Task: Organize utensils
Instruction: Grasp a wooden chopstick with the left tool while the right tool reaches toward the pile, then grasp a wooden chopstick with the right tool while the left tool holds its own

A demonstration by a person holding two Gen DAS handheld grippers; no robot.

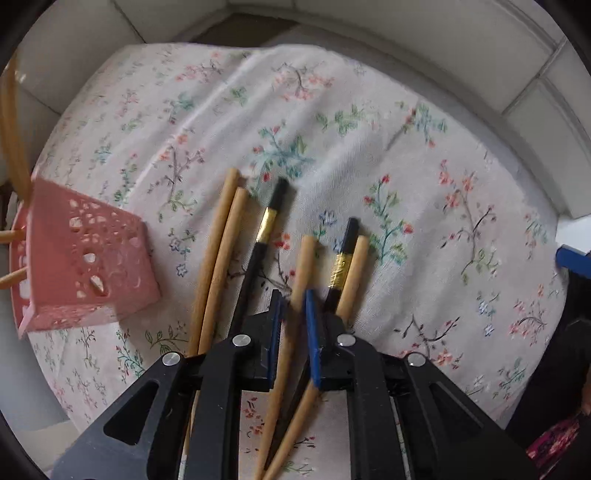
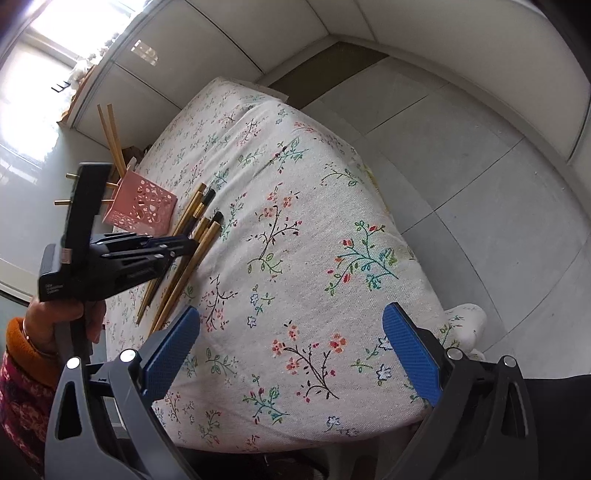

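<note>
Several chopsticks lie side by side on a floral tablecloth [image 1: 443,192]: a wooden pair [image 1: 218,251], two black ones with gold bands [image 1: 266,229], and another wooden one [image 1: 354,273]. My left gripper [image 1: 293,299] points down over them, its blue pads shut on one wooden chopstick [image 1: 303,266] whose tip still rests among the others. A pink perforated basket [image 1: 88,258] stands to the left with wooden chopsticks [image 1: 13,122] leaning in it. In the right wrist view, my right gripper [image 2: 291,354] hangs open and empty above the cloth, well to the right of the left gripper [image 2: 184,242] and the basket [image 2: 142,208].
The cloth-covered table [image 2: 314,221] is small, with grey tiled floor [image 2: 480,166] beyond its right and far edges. White cabinet fronts [image 2: 258,33] run behind it. A hand [image 2: 55,321] in an orange cuff holds the left gripper at the table's left side.
</note>
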